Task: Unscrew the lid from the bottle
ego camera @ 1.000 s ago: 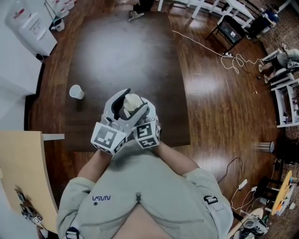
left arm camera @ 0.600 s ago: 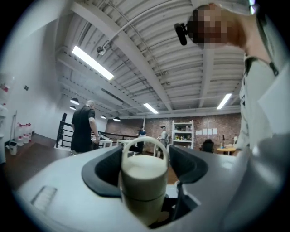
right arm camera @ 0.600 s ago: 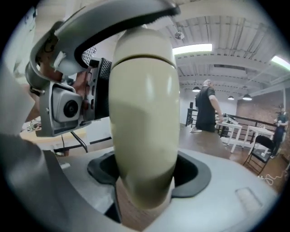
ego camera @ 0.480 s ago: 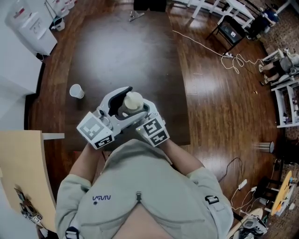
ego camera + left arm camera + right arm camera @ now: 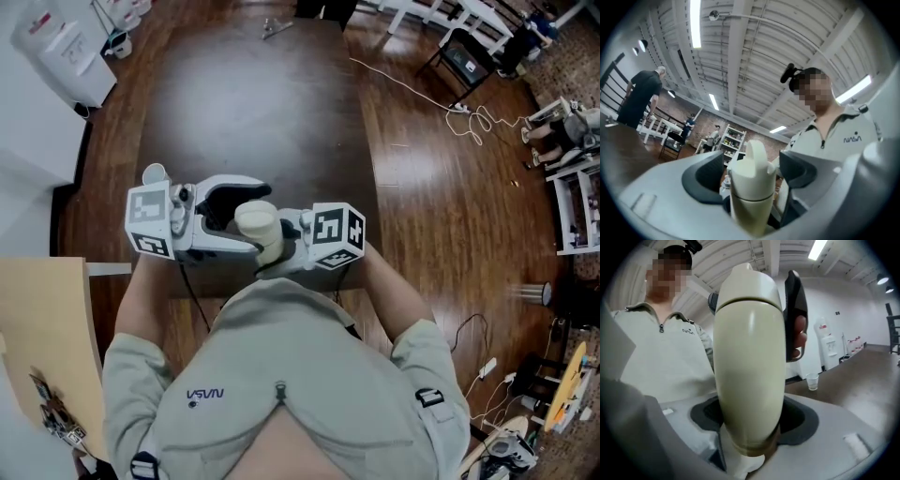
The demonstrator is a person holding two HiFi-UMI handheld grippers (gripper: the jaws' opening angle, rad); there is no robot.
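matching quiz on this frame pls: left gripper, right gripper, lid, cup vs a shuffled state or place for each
1. left gripper
2. right gripper
3. lid
4. plastic cup

A. standing on the table
B. clamped on the body of the bottle
C. jaws apart, one on either side of the lid
D. seated on top of the bottle

Pairs: 1-C (its jaws are opening, with the lid between them and the pads off it); 2-B; 3-D; 4-A.
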